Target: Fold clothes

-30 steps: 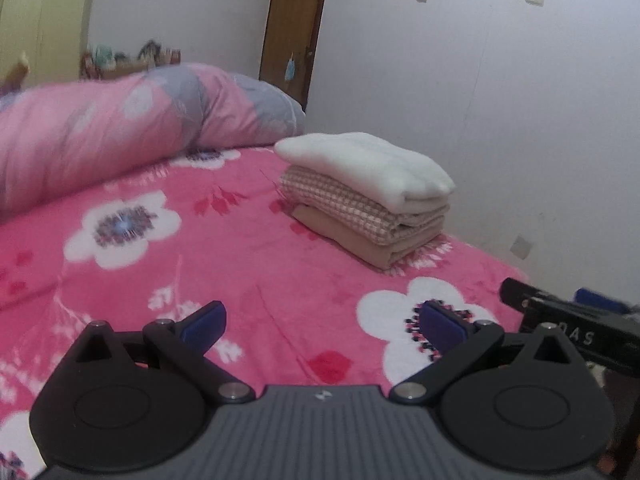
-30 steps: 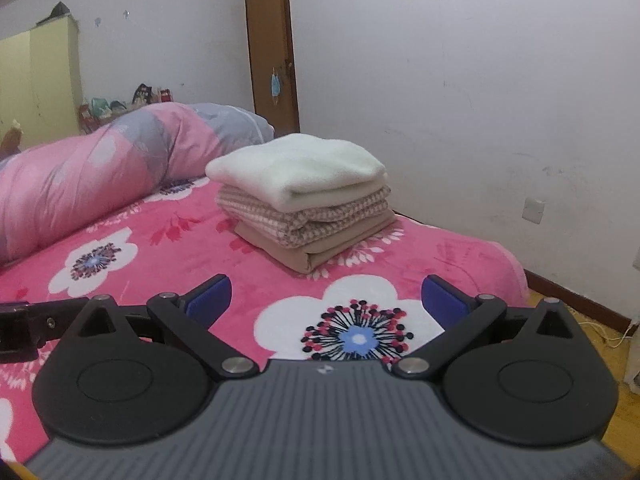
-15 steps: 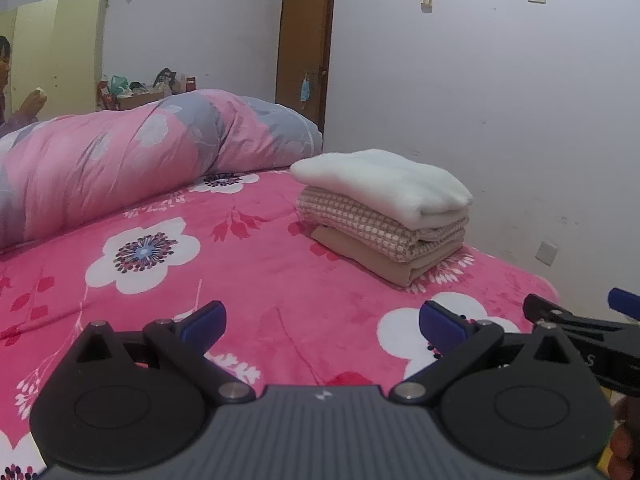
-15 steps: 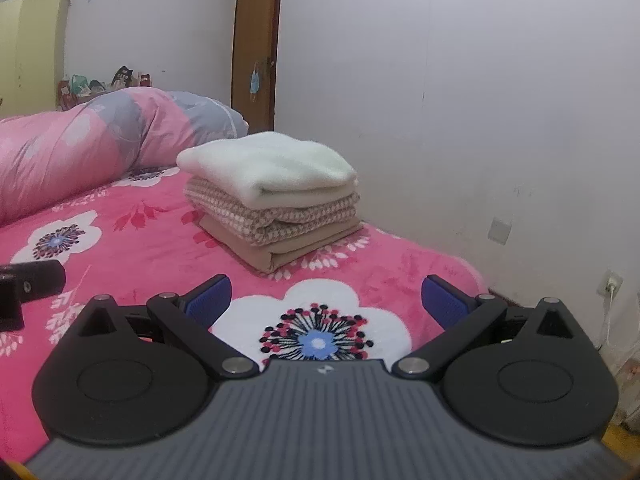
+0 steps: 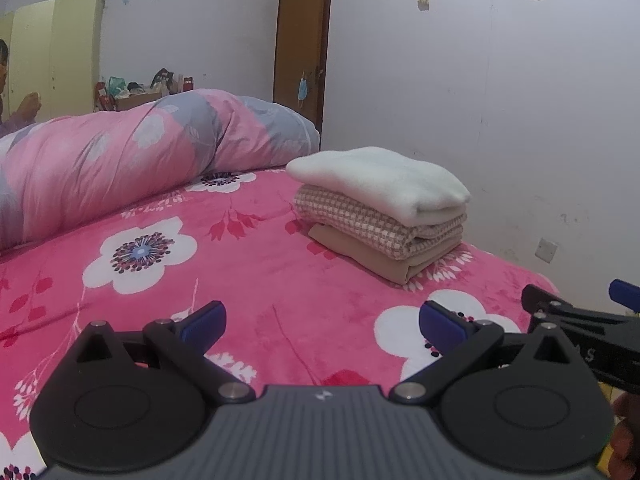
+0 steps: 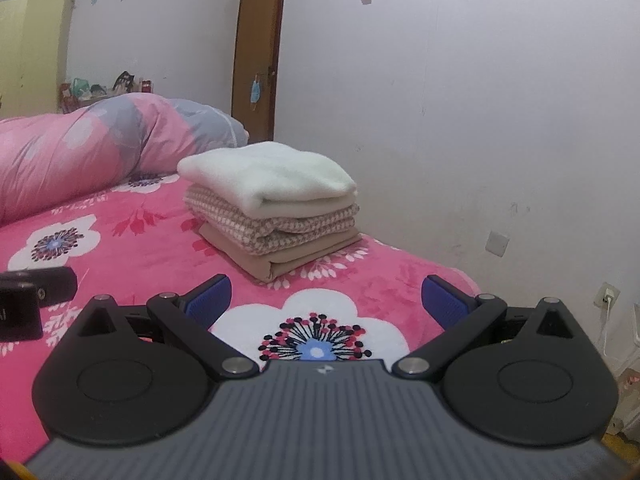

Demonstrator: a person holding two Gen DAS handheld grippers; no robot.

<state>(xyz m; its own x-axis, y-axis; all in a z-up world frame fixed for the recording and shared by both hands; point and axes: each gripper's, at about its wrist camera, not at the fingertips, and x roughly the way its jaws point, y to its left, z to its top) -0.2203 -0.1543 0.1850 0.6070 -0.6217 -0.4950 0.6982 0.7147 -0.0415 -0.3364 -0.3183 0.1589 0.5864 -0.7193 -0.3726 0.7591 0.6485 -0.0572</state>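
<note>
A stack of three folded clothes rests on the pink flowered bed (image 5: 248, 280) near the wall: a white fleece piece (image 5: 384, 184) on top, a pink checked one (image 5: 360, 220) under it, a tan one (image 5: 380, 260) at the bottom. The same stack (image 6: 272, 204) shows in the right wrist view. My left gripper (image 5: 322, 322) hangs open and empty over the blanket, well short of the stack. My right gripper (image 6: 326, 300) is open and empty too, above a white flower print. The right gripper's side (image 5: 580, 320) shows in the left wrist view.
A rolled pink and grey duvet (image 5: 132, 156) lies along the bed's far side. A brown door (image 5: 302, 40) and a yellow wardrobe (image 5: 52, 56) stand behind. A person's hand (image 5: 30, 104) shows at far left. The white wall (image 6: 480, 120) runs close along the bed's right edge.
Both grippers have pulled back and levelled out, so the stack looks lower and farther; more of the wall and door shows. Both jaws stay open and the stack has not moved.
</note>
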